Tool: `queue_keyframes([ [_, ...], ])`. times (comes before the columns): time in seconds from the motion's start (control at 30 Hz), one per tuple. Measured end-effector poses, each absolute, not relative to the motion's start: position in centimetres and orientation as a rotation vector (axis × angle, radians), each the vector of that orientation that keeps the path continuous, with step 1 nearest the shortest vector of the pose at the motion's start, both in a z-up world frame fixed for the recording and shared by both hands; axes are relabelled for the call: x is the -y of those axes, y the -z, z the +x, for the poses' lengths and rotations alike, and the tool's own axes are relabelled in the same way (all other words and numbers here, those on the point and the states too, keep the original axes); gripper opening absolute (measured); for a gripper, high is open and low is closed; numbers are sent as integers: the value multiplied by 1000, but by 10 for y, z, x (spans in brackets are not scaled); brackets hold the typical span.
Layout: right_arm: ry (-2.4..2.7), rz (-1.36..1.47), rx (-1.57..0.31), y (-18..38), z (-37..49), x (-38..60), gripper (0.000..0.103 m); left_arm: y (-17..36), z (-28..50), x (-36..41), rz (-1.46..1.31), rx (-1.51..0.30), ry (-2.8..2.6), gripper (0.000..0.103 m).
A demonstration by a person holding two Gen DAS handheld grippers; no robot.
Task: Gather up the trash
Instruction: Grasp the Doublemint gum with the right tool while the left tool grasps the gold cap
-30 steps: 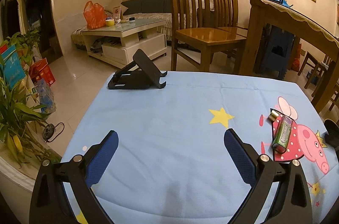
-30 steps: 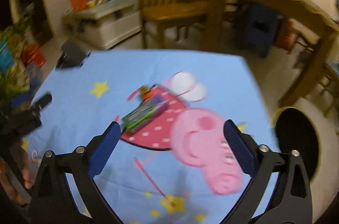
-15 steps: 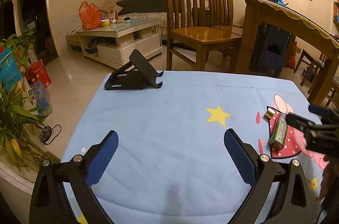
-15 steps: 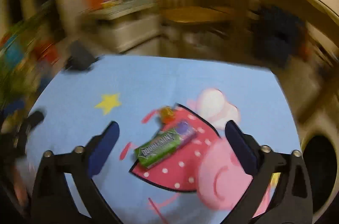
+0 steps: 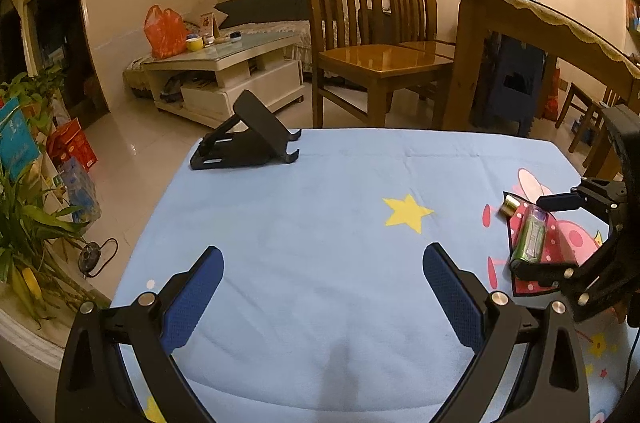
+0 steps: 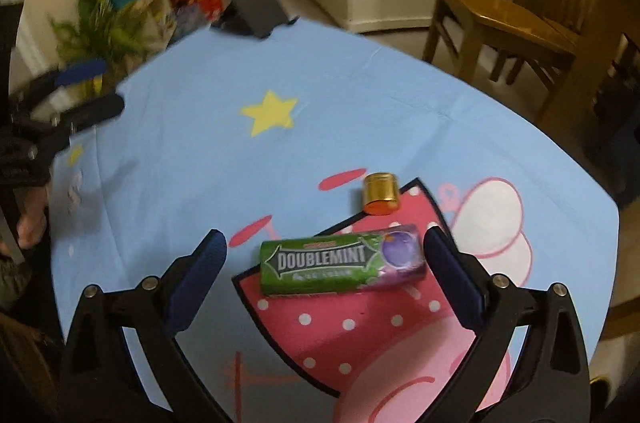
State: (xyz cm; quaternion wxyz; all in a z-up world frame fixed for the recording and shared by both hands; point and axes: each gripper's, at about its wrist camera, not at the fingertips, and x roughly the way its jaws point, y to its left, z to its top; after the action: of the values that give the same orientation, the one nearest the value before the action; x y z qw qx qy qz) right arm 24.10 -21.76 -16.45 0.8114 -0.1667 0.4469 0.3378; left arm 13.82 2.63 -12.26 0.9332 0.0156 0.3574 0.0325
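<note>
1. Right gripper hangs with jaws spread wide around the gum pack, which lies flat on the tablecloth.
2. Closing lengthwise may let the slick pack squirt out.
3. Gold cap just beyond could get knocked away.
4. Left gripper, also spread and empty, idles at the near left.

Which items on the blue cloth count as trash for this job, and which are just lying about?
Likely trash:
- green Doublemint pack, between the open right gripper fingers
- small gold cap, just beyond the pack

Lying about:
- black phone stand at the far edge
- left gripper, open and over bare cloth
</note>
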Motion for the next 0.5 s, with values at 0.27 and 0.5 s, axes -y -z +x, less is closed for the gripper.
queue_keyframes([
  [0.27, -666, -337, -1031, 176, 245, 213, 80, 124, 137, -18, 45, -735, -59, 96],
  [0.5, -598, -262, -1024, 164, 178, 226, 79, 124, 133, -13, 72, -719, -59, 96],
])
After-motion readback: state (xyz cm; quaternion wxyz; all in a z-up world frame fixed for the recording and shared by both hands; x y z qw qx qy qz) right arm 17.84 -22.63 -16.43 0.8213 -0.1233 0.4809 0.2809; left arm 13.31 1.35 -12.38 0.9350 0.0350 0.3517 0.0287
